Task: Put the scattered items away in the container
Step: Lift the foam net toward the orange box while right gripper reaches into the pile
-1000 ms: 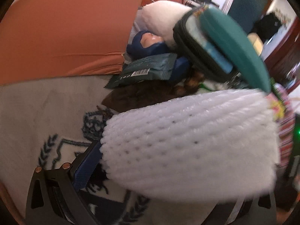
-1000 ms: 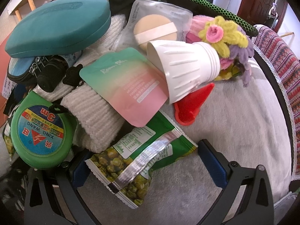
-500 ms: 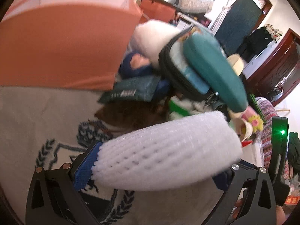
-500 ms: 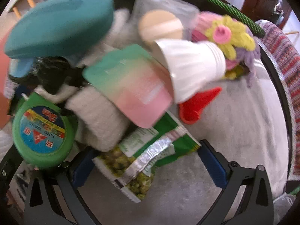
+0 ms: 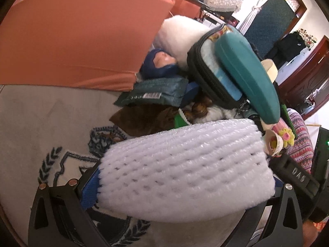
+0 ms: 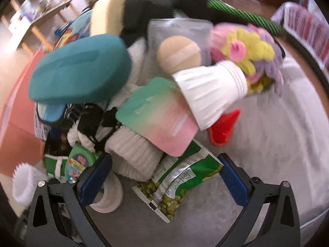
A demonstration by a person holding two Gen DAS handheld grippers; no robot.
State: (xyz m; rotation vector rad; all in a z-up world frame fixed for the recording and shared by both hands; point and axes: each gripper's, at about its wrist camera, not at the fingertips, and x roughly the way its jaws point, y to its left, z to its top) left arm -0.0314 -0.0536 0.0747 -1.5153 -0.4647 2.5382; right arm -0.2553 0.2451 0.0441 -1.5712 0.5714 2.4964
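Left wrist view: the left gripper is clenched on a white foam net sleeve, which spans the gap between its blue-padded fingers and hangs above a grey cloth printed with a dark crest. Behind the sleeve, a heap of items lies against the orange container: a blue-haired doll head, a dark teal sachet, a black zip pouch and, leaning on it, a teal glasses case. Right wrist view: the right gripper is spread wide and grasps nothing; a green snack packet lies on the grey cloth directly between its fingers. Beyond the packet, touching or overlapping one another, are a white knitted item, a green-to-pink sachet, a white paper cup on its side, a red cone and a yarn flower bunch. A green tape measure sits just beside the left finger. The same glasses case tops the pile; the foam sleeve shows at the lower left edge, with the orange container behind it.
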